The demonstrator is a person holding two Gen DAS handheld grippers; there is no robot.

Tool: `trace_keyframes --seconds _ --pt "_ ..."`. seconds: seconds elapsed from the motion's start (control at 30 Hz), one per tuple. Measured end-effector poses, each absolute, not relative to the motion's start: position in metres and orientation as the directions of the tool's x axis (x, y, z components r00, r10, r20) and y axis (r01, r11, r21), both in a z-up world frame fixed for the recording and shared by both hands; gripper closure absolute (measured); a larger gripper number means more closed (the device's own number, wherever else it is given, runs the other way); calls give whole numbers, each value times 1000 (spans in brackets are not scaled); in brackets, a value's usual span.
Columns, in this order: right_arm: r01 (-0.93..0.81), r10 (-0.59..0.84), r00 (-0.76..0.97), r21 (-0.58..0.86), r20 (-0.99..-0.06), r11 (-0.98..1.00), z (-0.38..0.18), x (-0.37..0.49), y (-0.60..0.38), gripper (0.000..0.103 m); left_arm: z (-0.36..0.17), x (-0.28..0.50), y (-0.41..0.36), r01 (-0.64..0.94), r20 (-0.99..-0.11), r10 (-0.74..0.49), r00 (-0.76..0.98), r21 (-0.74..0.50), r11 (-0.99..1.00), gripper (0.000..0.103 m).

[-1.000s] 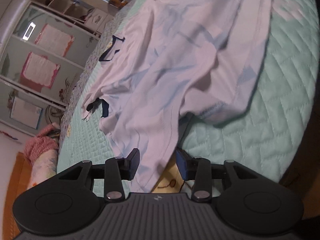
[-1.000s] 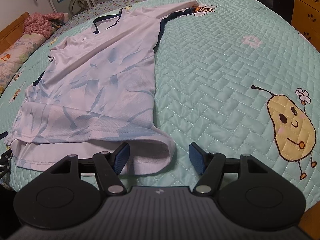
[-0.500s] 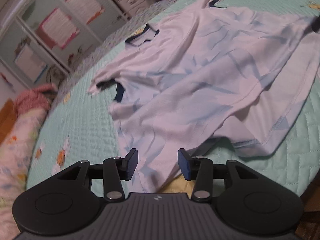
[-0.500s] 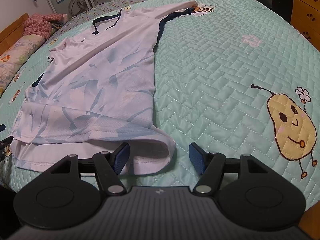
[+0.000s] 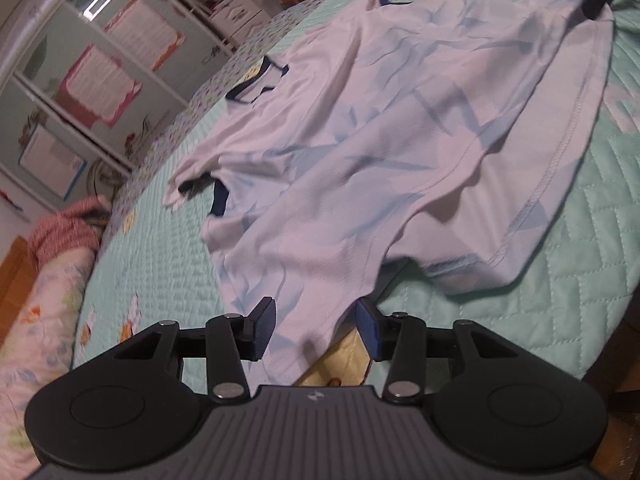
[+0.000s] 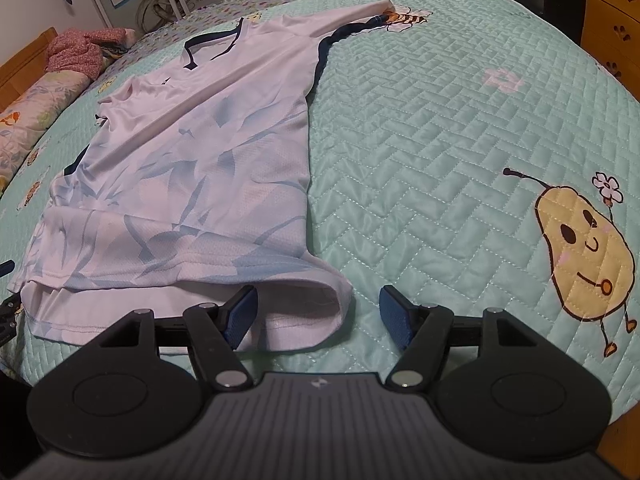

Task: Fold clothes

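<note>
Shirt (image 6: 192, 184) lies face up and spread on the bed's teal quilt (image 6: 420, 152), left of centre in the right wrist view. Long axis runs away from the tongs: hem near, navy collar (image 6: 212, 46) at the far end, sleeves out to the sides. Hem is at the near bed edge, so both corners are within reach.

Right tongs (image 6: 318, 312) are wide apart, straddling the hem's right corner, nothing pinched. Left tongs (image 5: 316, 328) are roughly half spread; the hem's left corner drapes between the pads, but I see no squeeze on it — released.

My read: both are lining up on the hem corners to carry the hem up toward the collar.

Pink pillow (image 6: 82, 50) sits at the headboard, well apart.
</note>
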State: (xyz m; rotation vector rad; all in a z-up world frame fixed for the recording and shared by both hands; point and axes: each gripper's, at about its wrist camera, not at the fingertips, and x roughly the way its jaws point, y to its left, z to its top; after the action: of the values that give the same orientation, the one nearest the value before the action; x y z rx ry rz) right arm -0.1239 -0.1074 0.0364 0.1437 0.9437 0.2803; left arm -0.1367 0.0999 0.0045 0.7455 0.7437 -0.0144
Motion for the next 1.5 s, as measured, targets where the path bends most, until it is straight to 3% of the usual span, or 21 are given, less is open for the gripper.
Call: trace_keyframes --seconds 0.57,0.8,0.9,1.0,1.13,1.17,1.2,1.23,1.27,1.33,1.5 --pt "-175 299 555 242 -776 954 36 -123 -103 29 5 -132 92 243 -615 214 759 572 783 53" --pt "-177 309 549 253 -777 951 37 -122 -106 29 3 -115 115 11 -535 420 733 627 779 50" --pt "-168 313 549 265 -775 950 36 -120 -107 29 1 -117 133 -75 -521 516 680 651 755 43" --pt "-168 307 552 257 -775 952 36 -120 -104 28 1 -116 147 -147 -528 573 627 642 753 29" --pt "-178 309 550 252 -776 951 36 -119 -104 27 5 -110 154 -164 -590 552 589 582 797 29" --pt "-181 310 549 251 -777 951 36 -119 -104 27 8 -108 154 -148 -606 529 593 564 812 31" --pt "-184 311 548 250 -777 951 36 -119 -104 27 11 -106 155 -131 -622 506 598 546 827 47" --pt "-187 312 547 250 -777 950 36 -119 -104 28 14 -105 155 -114 -636 481 603 528 841 82" --pt "-191 313 546 248 -777 950 36 -119 -104 28 16 -103 153 -89 -640 473 606 536 840 94" --pt "-198 314 544 244 -778 949 36 -119 -104 28 25 -99 147 -44 -604 511 611 618 785 99" --pt "-193 295 543 225 -787 955 37 -117 -105 28 76 -96 129 54 -493 570 657 786 616 96"
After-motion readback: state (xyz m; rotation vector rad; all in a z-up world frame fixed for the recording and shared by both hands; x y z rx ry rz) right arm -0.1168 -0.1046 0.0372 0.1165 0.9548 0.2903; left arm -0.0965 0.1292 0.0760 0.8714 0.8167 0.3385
